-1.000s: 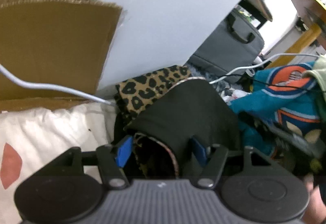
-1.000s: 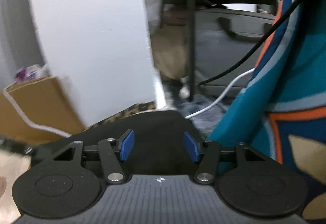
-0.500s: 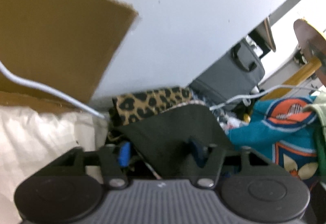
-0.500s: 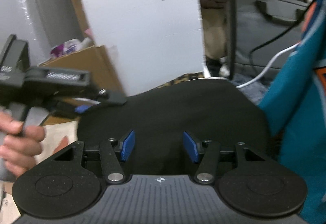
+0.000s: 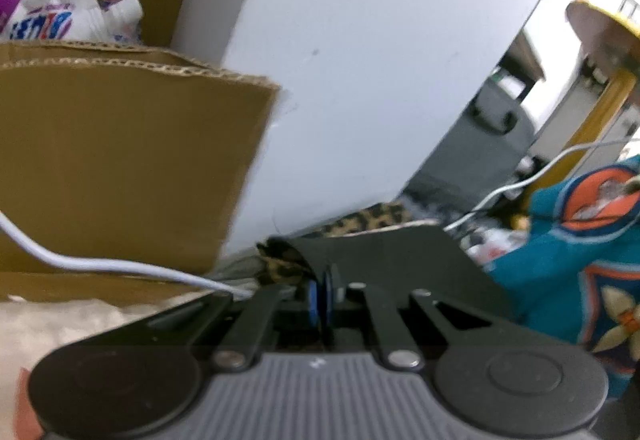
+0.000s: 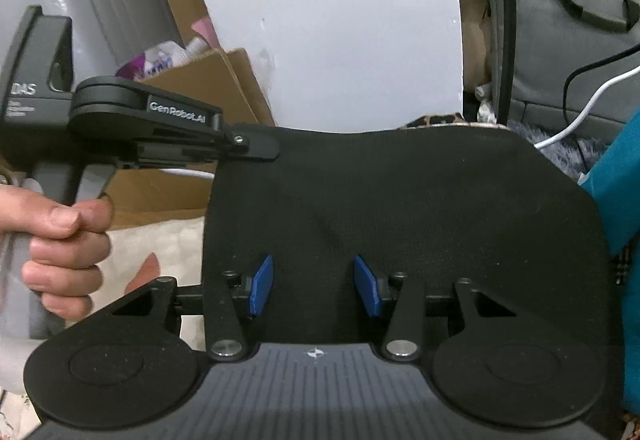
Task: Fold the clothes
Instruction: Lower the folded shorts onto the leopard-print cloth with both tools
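A black garment (image 6: pixel 400 208) with a leopard-print lining (image 5: pixel 360 220) hangs spread out between my two grippers. My left gripper (image 5: pixel 320 300) is shut on the garment's upper left corner; in the right wrist view it (image 6: pixel 256 148) shows from the side, pinching that edge, with a hand on its handle. My right gripper (image 6: pixel 314 286) is open, its blue pads (image 6: pixel 262 284) apart in front of the black cloth's lower middle, not holding it. The garment also shows in the left wrist view (image 5: pixel 400 260).
A white board (image 5: pixel 360 80) stands behind the garment. A cardboard box (image 5: pixel 120 160) is at the left with a white cable (image 5: pixel 120 268) across it. A teal and orange garment (image 5: pixel 580 240) lies at the right. A grey bag (image 6: pixel 560 52) sits behind. A cream bedspread (image 6: pixel 160 240) lies below.
My left gripper has closed on the black garment's corner and lifted it. My right gripper has swung left, and the cloth now hangs spread in front of it.
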